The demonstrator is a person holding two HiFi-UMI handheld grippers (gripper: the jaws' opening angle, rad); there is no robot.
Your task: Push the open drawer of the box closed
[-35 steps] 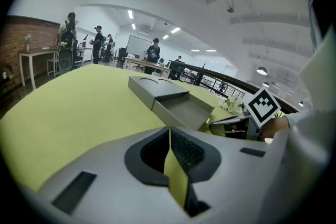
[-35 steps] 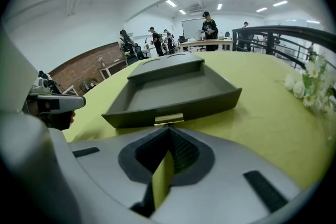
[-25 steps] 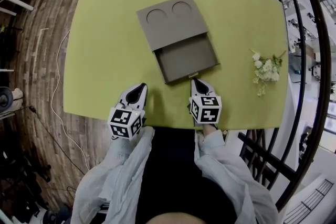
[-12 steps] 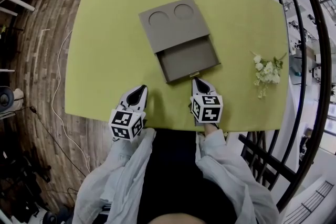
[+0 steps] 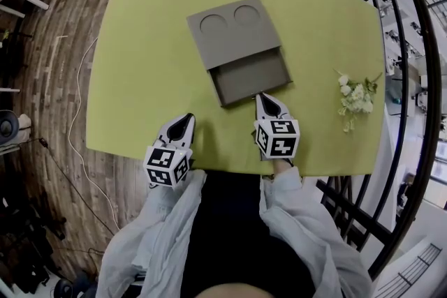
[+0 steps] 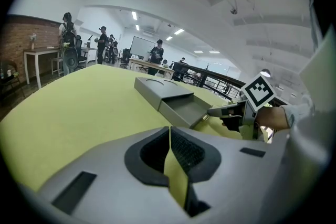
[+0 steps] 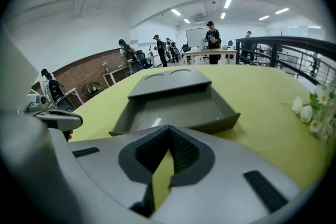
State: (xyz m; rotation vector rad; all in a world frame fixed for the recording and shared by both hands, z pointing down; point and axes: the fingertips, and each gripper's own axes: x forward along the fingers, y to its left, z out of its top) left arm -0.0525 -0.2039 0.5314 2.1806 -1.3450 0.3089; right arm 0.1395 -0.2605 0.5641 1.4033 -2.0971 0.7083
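My right gripper [image 5: 265, 98]: jaws together, nothing held, tip at drawer [image 5: 250, 78] front. Left gripper [image 5: 186, 119] same, off to side. Drawer looks light, stiff; box [image 5: 230, 31] may slide. Push mid front edge, no grasp.

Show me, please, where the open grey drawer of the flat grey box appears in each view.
Head view: open grey drawer centre, slightly right, just beyond the right gripper.
Left gripper view: drawer right of centre, mid-height.
Right gripper view: drawer centre, directly beyond the jaws.
Shared landmark: two round recesses in the box top, behind the drawer.
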